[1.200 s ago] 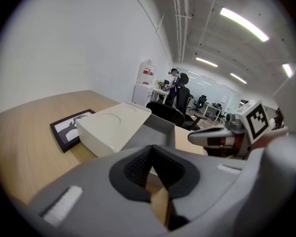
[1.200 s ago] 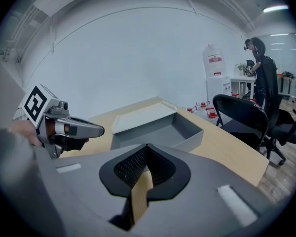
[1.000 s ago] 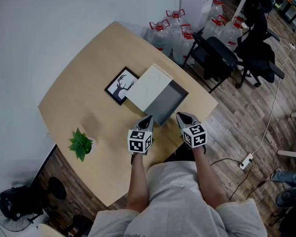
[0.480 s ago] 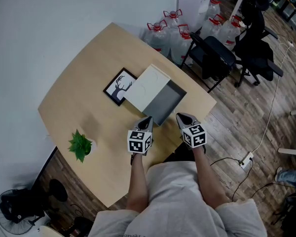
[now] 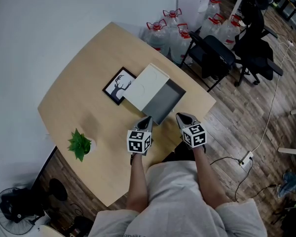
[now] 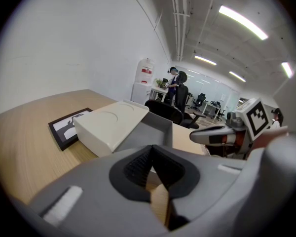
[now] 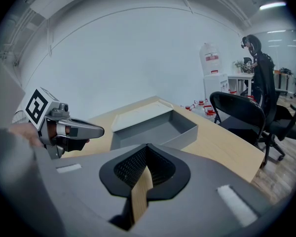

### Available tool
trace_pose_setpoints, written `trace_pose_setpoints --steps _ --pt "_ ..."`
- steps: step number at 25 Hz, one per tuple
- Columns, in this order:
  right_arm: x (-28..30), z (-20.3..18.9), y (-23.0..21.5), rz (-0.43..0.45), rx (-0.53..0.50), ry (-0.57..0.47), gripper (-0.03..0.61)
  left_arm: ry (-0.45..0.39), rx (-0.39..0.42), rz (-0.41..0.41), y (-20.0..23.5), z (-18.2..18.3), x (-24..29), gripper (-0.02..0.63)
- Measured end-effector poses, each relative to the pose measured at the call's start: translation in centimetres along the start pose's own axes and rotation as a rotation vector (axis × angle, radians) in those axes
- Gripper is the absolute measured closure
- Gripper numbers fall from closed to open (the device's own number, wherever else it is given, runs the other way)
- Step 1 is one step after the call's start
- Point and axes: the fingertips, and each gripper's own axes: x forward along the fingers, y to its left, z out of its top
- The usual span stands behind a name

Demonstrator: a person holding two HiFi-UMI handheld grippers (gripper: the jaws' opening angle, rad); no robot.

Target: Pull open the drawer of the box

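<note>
Nearest: left gripper (image 5: 146, 120) and right gripper (image 5: 181, 116), each with jaws pressed together and empty, at the table (image 5: 89, 63) edge, unmoved over the last second. Beyond: grey drawer (image 5: 166, 102), already pulled out of the white box (image 5: 146, 88); task apparently complete. Farther: deer picture frame (image 5: 119, 85), water bottles (image 5: 173, 28). No legible writing.

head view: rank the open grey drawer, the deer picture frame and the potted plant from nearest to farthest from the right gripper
1. open grey drawer: just ahead of the right gripper, slightly to its left.
2. deer picture frame: farther left, on the far side of the white box.
3. potted plant: far off to the left, near the table's near edge.
</note>
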Motion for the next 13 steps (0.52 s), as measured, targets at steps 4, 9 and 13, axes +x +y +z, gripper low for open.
trace_pose_setpoints --steps 4,9,13 --pt "0.11 -0.13 0.1 0.003 -0.002 0.004 0.577 0.002 -0.002 0.003 0.18 -0.1 -0.06 0.561" --pt "0.11 -0.21 0.06 0.006 -0.004 0.007 0.577 -0.002 -0.005 0.006 0.2 -0.07 -0.06 0.561" --pt "0.2 -0.17 0.09 0.006 -0.008 0.009 0.577 -0.002 -0.007 0.005 0.27 0.0 -0.1 0.561"
